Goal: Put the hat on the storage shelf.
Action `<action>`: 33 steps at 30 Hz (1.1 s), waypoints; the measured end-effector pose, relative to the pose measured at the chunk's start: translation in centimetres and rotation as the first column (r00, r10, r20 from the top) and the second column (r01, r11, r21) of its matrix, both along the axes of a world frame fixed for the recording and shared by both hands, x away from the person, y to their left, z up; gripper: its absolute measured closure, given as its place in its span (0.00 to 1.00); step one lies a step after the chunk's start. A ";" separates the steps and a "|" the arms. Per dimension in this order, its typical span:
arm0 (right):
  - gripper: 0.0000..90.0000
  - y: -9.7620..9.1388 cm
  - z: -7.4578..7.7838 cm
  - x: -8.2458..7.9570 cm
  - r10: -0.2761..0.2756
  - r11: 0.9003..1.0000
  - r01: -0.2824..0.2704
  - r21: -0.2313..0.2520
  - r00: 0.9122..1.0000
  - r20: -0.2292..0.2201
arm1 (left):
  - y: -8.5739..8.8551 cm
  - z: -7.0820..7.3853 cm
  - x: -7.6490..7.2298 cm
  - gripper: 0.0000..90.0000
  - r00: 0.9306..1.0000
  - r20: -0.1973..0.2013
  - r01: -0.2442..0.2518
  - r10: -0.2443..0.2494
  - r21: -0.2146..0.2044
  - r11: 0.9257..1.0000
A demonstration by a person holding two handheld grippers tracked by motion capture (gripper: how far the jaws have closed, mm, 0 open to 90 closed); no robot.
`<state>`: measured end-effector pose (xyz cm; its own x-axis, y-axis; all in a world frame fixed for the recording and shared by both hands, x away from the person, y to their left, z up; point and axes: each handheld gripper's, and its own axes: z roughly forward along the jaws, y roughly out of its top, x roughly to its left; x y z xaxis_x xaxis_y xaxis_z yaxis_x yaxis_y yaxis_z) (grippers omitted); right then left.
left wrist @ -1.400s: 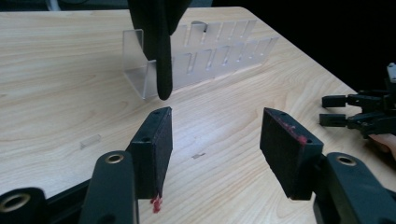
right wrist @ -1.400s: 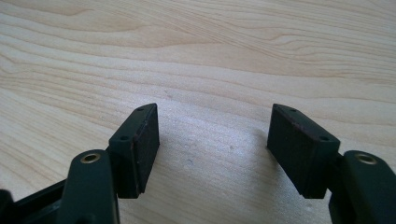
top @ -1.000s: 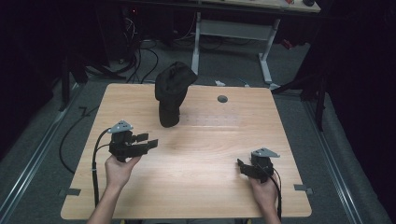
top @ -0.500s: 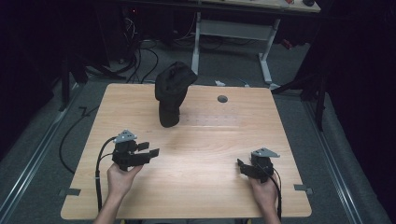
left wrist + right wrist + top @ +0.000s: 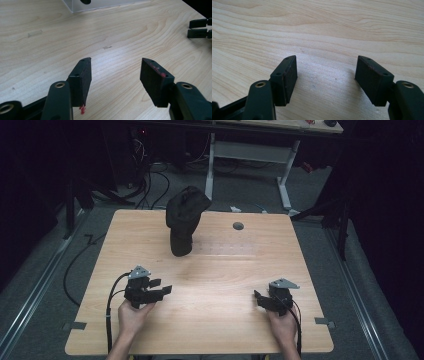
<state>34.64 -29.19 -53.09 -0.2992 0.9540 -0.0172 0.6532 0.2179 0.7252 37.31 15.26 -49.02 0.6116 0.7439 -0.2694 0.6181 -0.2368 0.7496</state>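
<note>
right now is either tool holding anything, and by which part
Nothing is held. The left tool and the right tool both stand open over the bare light wooden table, with nothing between their jaws.

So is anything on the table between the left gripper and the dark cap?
Nothing visible. Bare wood lies between the left gripper and the cap on its clear stand. The gripper's jaws are open and empty, low over the table.
</note>
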 end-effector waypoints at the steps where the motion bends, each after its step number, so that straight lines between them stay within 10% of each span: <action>1: 0.38 0.0 0.0 0.0 0.000 1.000 0.000 0.000 1.000 0.000 | -0.1 -0.2 0.0 0.47 1.000 -0.003 -0.003 0.003 0.008 1.000; 22: 0.38 0.0 0.0 0.0 0.000 1.000 0.000 0.000 1.000 0.000 | -2.3 -3.5 -0.1 0.41 1.000 0.014 -0.028 0.026 0.129 0.991; 33: 0.38 0.0 0.0 0.0 0.000 1.000 0.000 0.000 1.000 0.000 | -3.5 -4.5 -0.8 0.35 0.992 0.119 -0.058 0.031 0.227 0.972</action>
<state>34.64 -29.19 -53.10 -0.2993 0.9540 -0.0173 0.6532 0.2181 0.7251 36.55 11.76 -53.55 0.5931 0.8049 -0.0185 0.5457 -0.3850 0.7443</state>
